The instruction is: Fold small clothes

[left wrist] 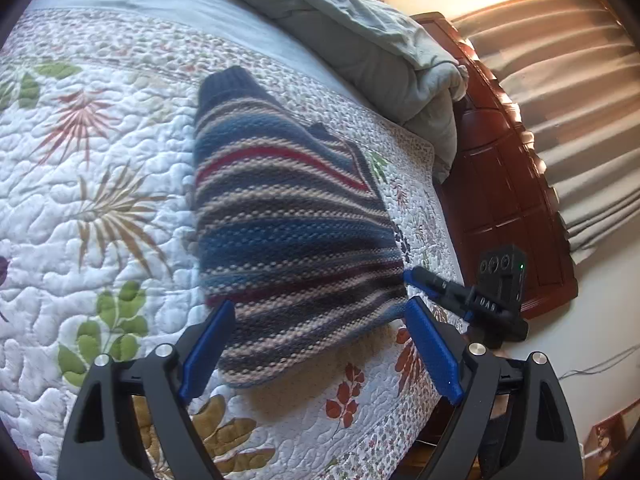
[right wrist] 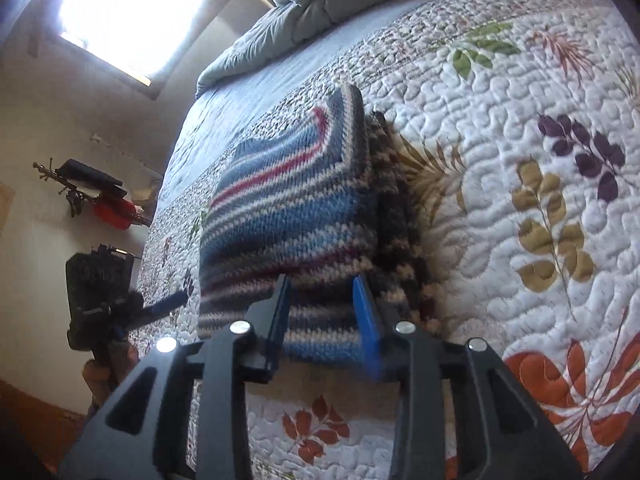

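Striped knitted jumper (left wrist: 296, 224), small, in blue, cream, navy and red wool: lies partly folded on white quilted bedspread with leaf print (left wrist: 100, 200), near the bed's edge. Left gripper (left wrist: 320, 344), black frame with blue pads: jaws spread wide, empty, hovering just over the jumper's near hem. Right gripper (right wrist: 324, 320), same make: jaws part-open astride the hem at the jumper's right corner, pads apparently not pressing. Advice for the step: seat each hem corner fully between pads, pinch both layers, lift evenly, keep edges aligned.
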Available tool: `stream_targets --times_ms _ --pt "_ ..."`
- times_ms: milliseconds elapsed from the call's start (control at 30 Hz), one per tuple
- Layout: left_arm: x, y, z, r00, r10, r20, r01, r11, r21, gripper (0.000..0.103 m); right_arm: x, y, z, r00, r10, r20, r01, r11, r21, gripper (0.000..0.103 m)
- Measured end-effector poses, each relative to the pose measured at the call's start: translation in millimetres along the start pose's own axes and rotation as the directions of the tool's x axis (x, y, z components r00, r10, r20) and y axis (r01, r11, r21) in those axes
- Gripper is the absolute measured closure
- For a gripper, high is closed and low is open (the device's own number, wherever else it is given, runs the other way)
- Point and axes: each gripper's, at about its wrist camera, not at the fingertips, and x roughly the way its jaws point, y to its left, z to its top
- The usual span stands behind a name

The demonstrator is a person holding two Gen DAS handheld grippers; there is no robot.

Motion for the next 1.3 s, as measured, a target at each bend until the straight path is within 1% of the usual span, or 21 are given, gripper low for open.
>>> stream_targets --times_ms 133,167,267,433,467,500,533,567,600,633,667,700,733,767,800,833,900,1000,1100,1233,1300 --pt "-0.3 7.0 -2.0 1.0 0.007 0.004 -0.007 1.0 -0.004 0.016 10.2 -0.9 41.3 0.998 -0.038 0.046 0.038 0.999 0.006 0.058" --pt "1.5 8.5 -2.2 1.0 0.011 0.001 -0.011 1.0 -0.007 0.016 13.6 -2.1 50.5 0.998 -0.042 0.051 0.041 0.999 0.012 0.057" --pt "7.8 11.6 -1.7 1.0 0.007 -0.009 -0.007 1.0 -0.015 0.016 30.4 -1.5 74.7 0.997 -0.057 0.048 0.056 0.998 0.019 0.049" --pt "17.8 14.4 -1.1 1.0 0.0 -0.022 -0.001 1.0 -0.012 0.015 63.9 1.7 101.9 0.995 -0.1 0.016 0.1 0.995 0.017 0.049" --pt "19.4 14.4 -1.1 1.0 -0.001 -0.026 0.001 1.0 -0.011 0.015 70.2 0.7 104.3 0.994 -0.106 0.001 0.106 0.994 0.017 0.058" --pt "21.0 14.9 -0.9 1.0 -0.003 -0.03 0.003 1.0 -0.01 0.015 75.3 -0.5 105.2 0.993 -0.121 -0.012 0.121 0.992 0.017 0.078" --pt "21.7 15.0 -0.6 1.0 -0.001 -0.031 0.0 1.0 -0.006 0.015 79.2 -2.1 106.0 0.987 -0.162 -0.015 0.162 0.987 0.005 0.087" --pt "22.2 14.8 0.5 1.0 0.005 -0.031 -0.005 1.0 0.0 0.015 80.7 -5.4 106.8 0.98 -0.201 -0.008 0.201 0.98 0.0 0.09" --pt "23.0 15.1 3.4 0.999 0.014 -0.033 -0.014 1.0 0.007 0.015 80.0 -9.3 105.4 0.977 -0.213 -0.001 0.213 0.977 0.004 0.09" --pt "23.5 15.6 7.0 0.999 0.022 -0.034 -0.022 1.0 0.009 0.015 76.9 -12.6 106.6 0.98 -0.197 0.011 0.197 0.98 0.008 0.09" --pt "23.2 16.5 10.7 0.999 0.028 -0.033 -0.028 1.0 0.01 0.015 72.5 -12.5 105.2 0.985 -0.174 0.017 0.174 0.985 0.009 0.086" --pt "22.3 17.3 15.6 0.999 0.033 -0.029 -0.032 0.999 0.011 0.015 67.7 -14.7 104.9 0.99 -0.136 0.022 0.136 0.991 0.015 0.073" --pt "20.6 18.4 22.4 0.999 0.032 -0.021 -0.032 0.999 0.012 0.015 61.9 -20.6 103.3 0.996 -0.086 0.005 0.086 0.996 0.034 0.055" --pt "18.8 20.4 29.4 1.0 0.022 -0.014 -0.022 1.0 0.005 0.015 56.6 -24.5 100.3 0.997 -0.072 -0.005 0.073 0.996 0.051 0.02" --pt "17.4 23.6 36.7 1.0 0.003 -0.01 -0.003 1.0 -0.012 0.014 48.9 -33.3 95.5 0.999 -0.05 -0.008 0.05 0.996 0.078 0.008" --pt "17.1 27.3 43.4 1.0 -0.016 -0.009 0.016 0.999 -0.031 0.011 44.7 -40.6 91.7 1.0 -0.012 -0.023 0.014 0.995 0.094 0.008" --pt "19.9 38.0 57.1 0.999 -0.05 -0.014 0.049 0.995 -0.082 0.01 40.6 -54.6 84.2 0.996 0.07 -0.061 -0.061 0.989 0.135 0.008" --pt "28.2 51.2 68.5 0.997 -0.074 -0.02 0.07 0.988 -0.141 0.01 47.9 -76.7 68.5 0.969 0.211 -0.131 -0.182 0.962 0.204 0.007" --pt "43.9 63.1 72.9 0.991 -0.127 -0.05 0.115 0.975 -0.189 0.01 61.1 -79.6 58.2 0.947 0.276 -0.162 -0.239 0.947 0.214 0.007" --pt "63.0 72.1 74.4 0.989 -0.133 -0.065 0.116 0.97 -0.214 0.008 84.1 -64.4 56.1 0.921 0.332 -0.204 -0.294 0.936 0.193 0.004" --pt "72.5 75.9 75.3 0.986 -0.147 -0.076 0.126 0.966 -0.227 0.008 92.7 -57.1 56.9 0.92 0.326 -0.219 -0.291 0.94 0.177 0.004"
